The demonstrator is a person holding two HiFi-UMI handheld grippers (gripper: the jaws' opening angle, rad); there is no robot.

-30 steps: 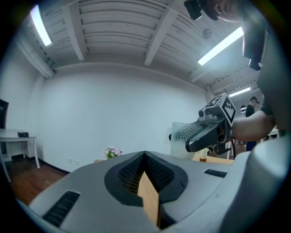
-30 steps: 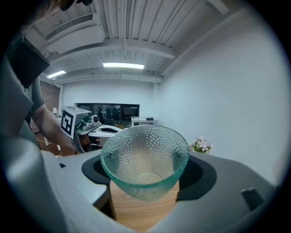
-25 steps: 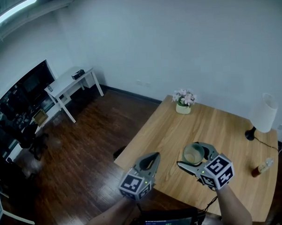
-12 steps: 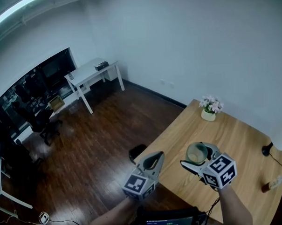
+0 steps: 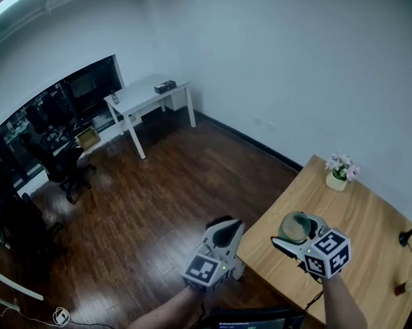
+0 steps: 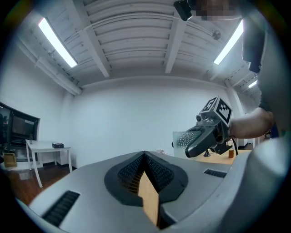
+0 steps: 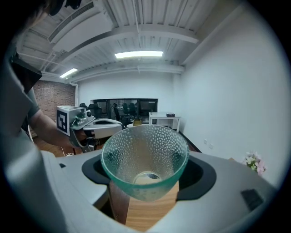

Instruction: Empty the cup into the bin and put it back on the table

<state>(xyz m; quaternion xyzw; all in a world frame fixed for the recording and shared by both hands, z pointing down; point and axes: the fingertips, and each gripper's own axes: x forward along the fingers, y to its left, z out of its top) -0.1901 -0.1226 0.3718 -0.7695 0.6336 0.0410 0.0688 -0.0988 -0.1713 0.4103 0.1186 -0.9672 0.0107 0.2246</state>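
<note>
The right tongs (image 5: pixel 298 224) clasp the cup (image 7: pixel 144 157) by its sides, above the near left part of the wooden worktop (image 5: pixel 351 215); the cup is clear greenish dimpled glass flaring to its rim, with something pale at its bottom that cannot be made out; the left tongs (image 5: pixel 227 225) hang just beside, over the dark floor (image 5: pixel 147 211), tips together, nothing between them; farther off, a small pot (image 5: pixel 336 182) of pale flowers stands at the worktop's far edge.

White desk (image 5: pixel 145 96) w/ black box (image 5: pixel 165 86) on top, office chair (image 5: pixel 59 167) nr it, flower pot (image 5: pixel 339 175) far right.
</note>
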